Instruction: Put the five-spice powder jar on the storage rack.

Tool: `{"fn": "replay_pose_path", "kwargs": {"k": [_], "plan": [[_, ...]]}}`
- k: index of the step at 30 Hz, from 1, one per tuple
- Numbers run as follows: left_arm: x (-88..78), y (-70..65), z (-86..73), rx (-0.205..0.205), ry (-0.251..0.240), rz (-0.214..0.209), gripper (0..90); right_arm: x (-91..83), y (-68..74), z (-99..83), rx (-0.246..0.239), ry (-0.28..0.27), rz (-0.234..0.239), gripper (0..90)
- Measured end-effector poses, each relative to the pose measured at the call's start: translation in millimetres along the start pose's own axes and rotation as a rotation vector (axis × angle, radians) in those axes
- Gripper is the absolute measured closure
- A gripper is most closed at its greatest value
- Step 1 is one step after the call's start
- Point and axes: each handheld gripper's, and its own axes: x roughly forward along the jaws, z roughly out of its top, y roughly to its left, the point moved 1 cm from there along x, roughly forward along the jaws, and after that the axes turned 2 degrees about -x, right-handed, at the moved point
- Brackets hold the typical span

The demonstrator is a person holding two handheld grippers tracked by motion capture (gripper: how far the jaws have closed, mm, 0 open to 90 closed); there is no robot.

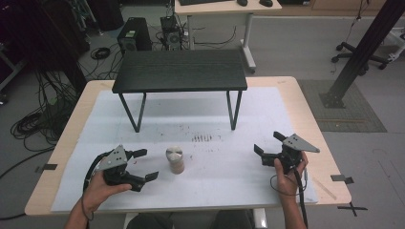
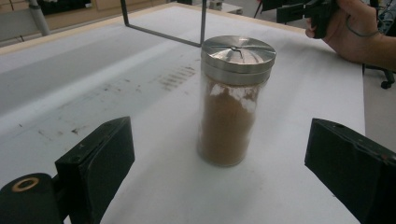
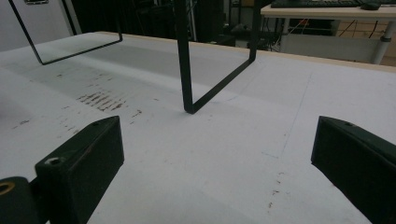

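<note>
A spice jar (image 1: 175,160) of brown powder stands upright, long axis vertical and steel lid up, on the white worktop (image 1: 248,186) in front of the black stand (image 1: 180,70). The left tongs (image 1: 144,164), jaws spread wide, face the jar from just beside it; no grip has been made yet. The right tongs (image 1: 269,142), also open, wait well apart from the jar.

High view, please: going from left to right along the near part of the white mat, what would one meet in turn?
Left gripper, jaws open → jar of brown powder with a metal lid → right gripper, jaws open. The black shelf stands farther back.
</note>
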Motion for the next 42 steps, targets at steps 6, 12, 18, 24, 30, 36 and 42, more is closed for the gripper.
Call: {"fn": "replay_pose_path", "kwargs": {"k": [6,12,18,24,30,36,42], "plan": [[2.8,0.8,0.7,0.001,0.000,-0.010,8.6,-0.1,0.0,0.0,0.001,0.000,0.000,2.4],[4.9,1.4,0.0,-0.003,0.001,-0.017,8.6,-0.2,-0.2,0.0,0.001,-0.001,-0.002,2.4],[9.7,0.7,-1.1,-0.007,0.003,-0.031,8.5,-0.7,-0.5,0.0,0.003,-0.001,-0.003,2.4],[15.2,-0.3,-1.1,-0.006,0.007,-0.046,8.4,-0.9,-0.5,0.0,0.004,-0.002,-0.005,2.4],[17.9,-0.7,0.4,-0.003,0.006,-0.052,8.4,-1.0,-0.5,0.0,0.003,-0.001,-0.006,2.4],[21.5,-2.7,1.7,-0.001,0.008,-0.060,8.3,-0.8,-0.4,0.0,0.001,0.000,-0.004,2.4],[26.3,-4.6,3.2,0.000,0.010,-0.070,8.3,-1.5,-0.3,0.2,0.001,-0.005,-0.004,2.4]]}}
